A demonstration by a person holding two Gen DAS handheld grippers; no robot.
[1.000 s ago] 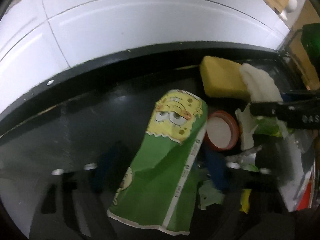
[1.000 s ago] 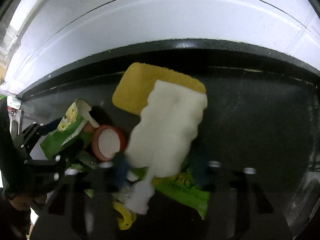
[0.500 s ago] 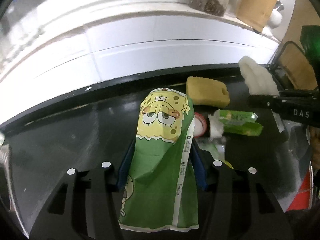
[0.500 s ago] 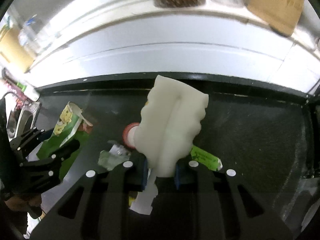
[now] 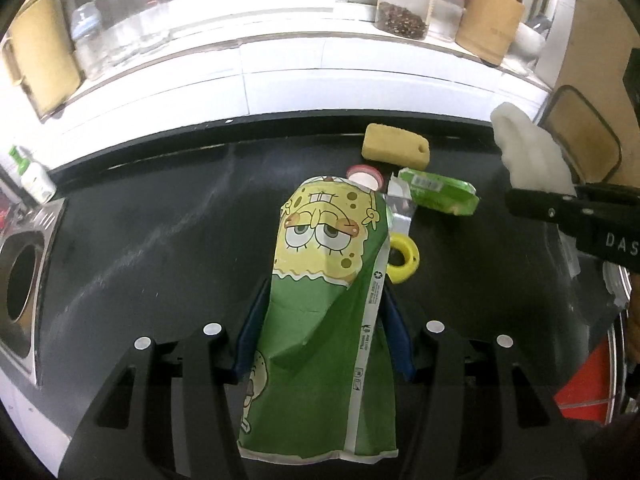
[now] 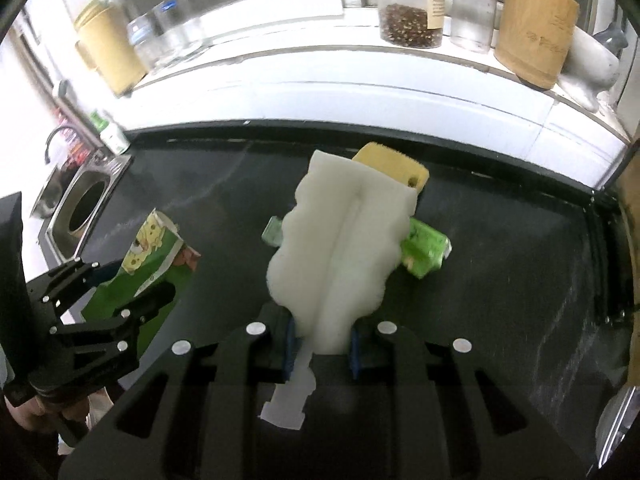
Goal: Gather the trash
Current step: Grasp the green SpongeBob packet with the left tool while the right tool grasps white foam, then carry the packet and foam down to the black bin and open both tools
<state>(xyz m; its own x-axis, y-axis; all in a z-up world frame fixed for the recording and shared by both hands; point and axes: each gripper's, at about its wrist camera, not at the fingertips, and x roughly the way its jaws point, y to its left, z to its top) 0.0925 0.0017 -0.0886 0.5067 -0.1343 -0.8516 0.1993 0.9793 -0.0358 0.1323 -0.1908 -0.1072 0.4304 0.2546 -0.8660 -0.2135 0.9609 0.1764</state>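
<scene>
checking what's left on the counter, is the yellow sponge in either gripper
No, the yellow sponge lies free on the black counter, apart from both grippers.

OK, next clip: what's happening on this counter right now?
A person is clearing trash off a black counter, one tool in each hand. The left tool is shut on a crumpled green cartoon carton, held above the surface. The right tool is shut on a piece of white foam. On the counter lie a yellow sponge, a green wrapper, a red-rimmed lid and a yellow ring.
</scene>
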